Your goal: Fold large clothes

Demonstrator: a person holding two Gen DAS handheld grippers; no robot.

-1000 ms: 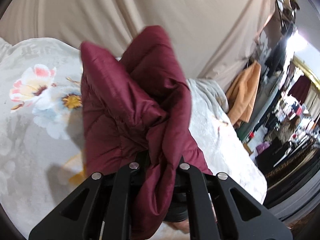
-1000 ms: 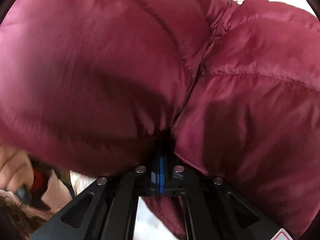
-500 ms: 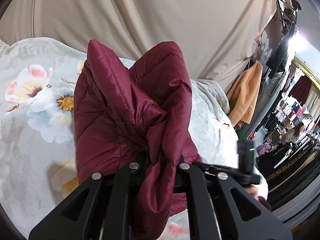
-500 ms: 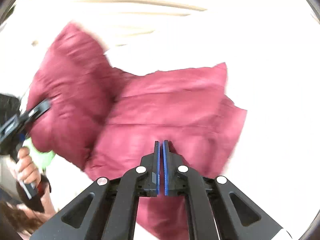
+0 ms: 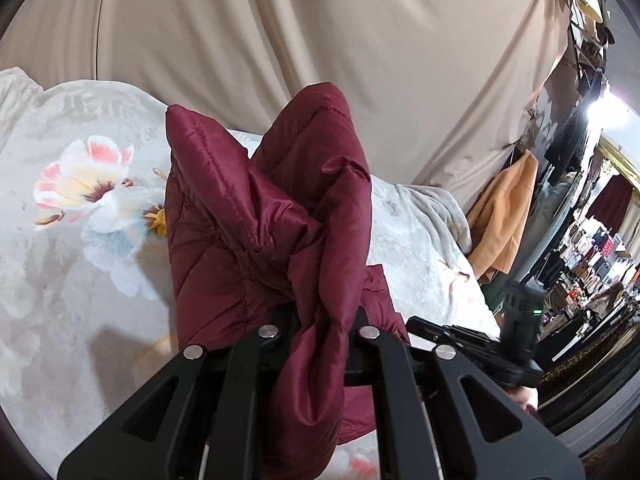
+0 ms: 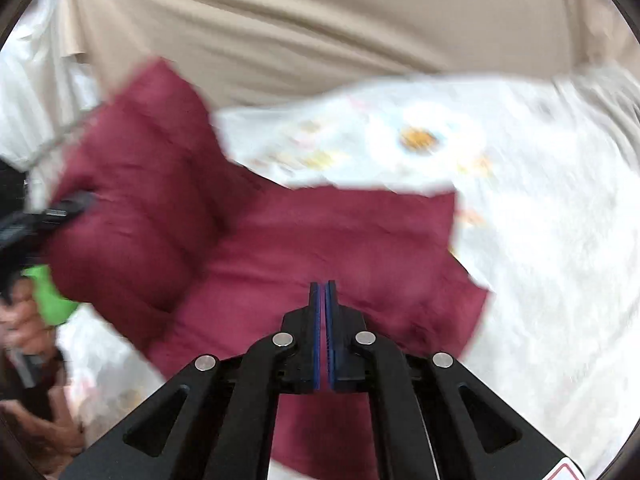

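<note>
**Right jaws let go of the jacket; left jaws hold the bunched end**

From the left wrist, our left gripper (image 5: 320, 320) is clamped on a thick bunch of the maroon quilted jacket (image 5: 260, 232), which rises in two puffy lobes above the jaws. The rest of it trails down onto the floral bedspread (image 5: 72, 240), with a beige curtain (image 5: 320, 40) behind. Compared with a second ago the bunch sits much the same, but the right gripper (image 5: 460, 336) has now come into sight low on the right, beside the jacket's edge.

From the right wrist, the picture is motion-blurred. Our right gripper (image 6: 323, 336) has its jaws pressed together with nothing between them; a second ago fabric filled this view and was pinched there. The jacket (image 6: 320, 248) now lies spread on the bedspread (image 6: 540, 260), one end lifted at the left.

We judge that one fold has been laid down and the right side is free to regrasp.
</note>
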